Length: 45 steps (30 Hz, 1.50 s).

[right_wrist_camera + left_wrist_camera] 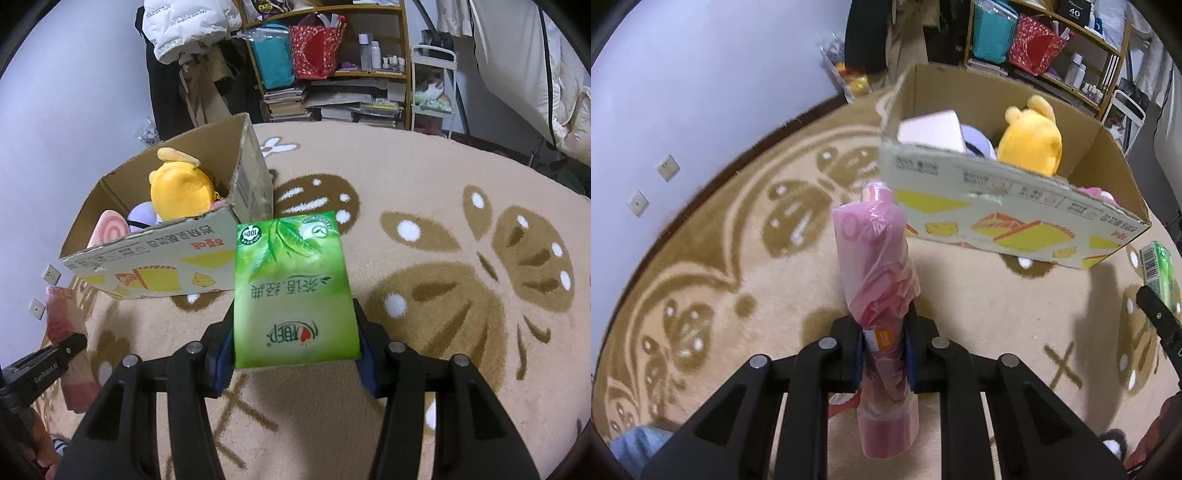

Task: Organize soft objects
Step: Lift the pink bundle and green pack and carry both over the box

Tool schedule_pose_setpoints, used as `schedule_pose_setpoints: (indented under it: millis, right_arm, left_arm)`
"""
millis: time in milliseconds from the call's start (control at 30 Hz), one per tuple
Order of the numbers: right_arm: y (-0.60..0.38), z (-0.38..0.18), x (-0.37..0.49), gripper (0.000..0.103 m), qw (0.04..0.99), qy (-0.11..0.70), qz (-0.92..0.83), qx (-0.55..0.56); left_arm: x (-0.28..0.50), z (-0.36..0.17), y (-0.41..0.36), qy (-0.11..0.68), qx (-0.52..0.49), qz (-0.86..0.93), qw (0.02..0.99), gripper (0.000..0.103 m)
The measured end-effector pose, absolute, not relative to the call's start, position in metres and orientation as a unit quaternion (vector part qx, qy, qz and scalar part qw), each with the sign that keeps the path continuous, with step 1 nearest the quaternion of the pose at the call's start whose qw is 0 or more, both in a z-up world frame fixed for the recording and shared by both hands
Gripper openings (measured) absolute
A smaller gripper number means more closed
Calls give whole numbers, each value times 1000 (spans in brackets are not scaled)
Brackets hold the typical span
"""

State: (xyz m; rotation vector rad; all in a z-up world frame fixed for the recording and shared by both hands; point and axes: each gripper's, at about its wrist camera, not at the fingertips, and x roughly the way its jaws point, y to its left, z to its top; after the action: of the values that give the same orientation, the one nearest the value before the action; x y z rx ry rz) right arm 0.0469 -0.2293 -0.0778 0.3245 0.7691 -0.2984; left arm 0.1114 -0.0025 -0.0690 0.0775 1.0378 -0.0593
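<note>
My left gripper is shut on a pink plastic-wrapped roll, held upright above the carpet, just left of the cardboard box. My right gripper is shut on a green tissue pack, held above the carpet right of the same box. The box holds a yellow plush toy, a white block and other soft items. The green pack also shows at the right edge of the left wrist view. The pink roll shows at the left edge of the right wrist view.
A beige carpet with brown patterns covers the floor. A wooden shelf with bags, books and bottles stands behind the box. A bag of toys leans at the wall. A white rack stands at the right.
</note>
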Motion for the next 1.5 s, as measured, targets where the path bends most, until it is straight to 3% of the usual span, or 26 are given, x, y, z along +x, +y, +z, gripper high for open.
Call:
schedule_pose_setpoints:
  millis: [767,1500]
  right_arm:
    - [-219,-17,43,57,946,267,-138,125]
    - [-206,3,98,57,965,222,-114,80]
  left_arm:
    - [124,9,14,369,52,-27,928,16]
    - [177,8,-12,336,74,-68,937,16]
